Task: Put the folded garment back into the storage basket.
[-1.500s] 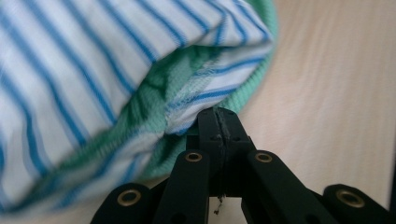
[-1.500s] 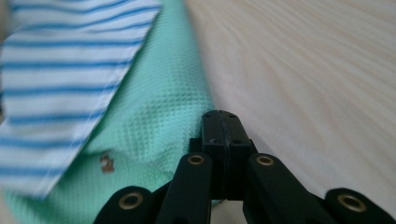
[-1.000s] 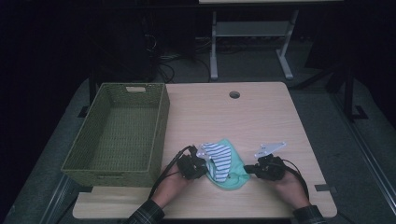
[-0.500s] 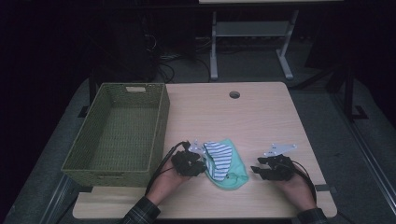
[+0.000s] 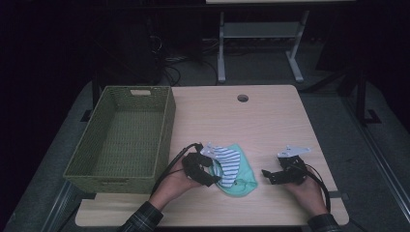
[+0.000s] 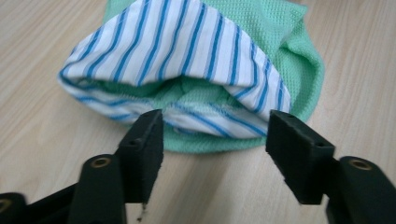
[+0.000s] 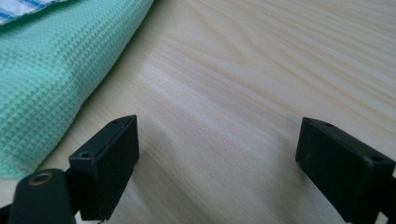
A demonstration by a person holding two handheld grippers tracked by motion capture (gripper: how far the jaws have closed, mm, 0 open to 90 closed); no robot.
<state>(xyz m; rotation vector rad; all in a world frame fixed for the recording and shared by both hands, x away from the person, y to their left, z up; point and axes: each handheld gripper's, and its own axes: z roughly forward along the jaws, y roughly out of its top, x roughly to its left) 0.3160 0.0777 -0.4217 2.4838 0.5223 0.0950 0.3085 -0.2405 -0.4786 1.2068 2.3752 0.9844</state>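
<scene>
Against the earlier high-view frames, the right tongs (image 5: 267,175) have drawn away from the cloth bundle (image 5: 235,169) toward the lower right of the frame; bare wood now lies between them. Their jaws have just been opening and stand released, nothing between them. The left tongs (image 5: 216,173) stay at the bundle's left edge; their jaws have also just been opening, released, with the striped hem lying just beyond the gap in the left gripper view, pads clear of it. The bundle itself lies about where it did.

The bundle, a green waffle-weave cloth (image 7: 42,70) folded with a blue-and-white striped cloth (image 6: 173,46), sits low and centre on the table (image 5: 270,121). The table is pale wood grain with a round cable hole (image 5: 242,98) near its far edge.

The room behind is dark; a grey metal stand (image 5: 256,43) and what look like loose cables (image 5: 183,58) on the floor show at the upper centre, too dim to read well.

A green woven basket (image 5: 167,121) stands at the left of the table, just beside the left hand (image 5: 176,181).
</scene>
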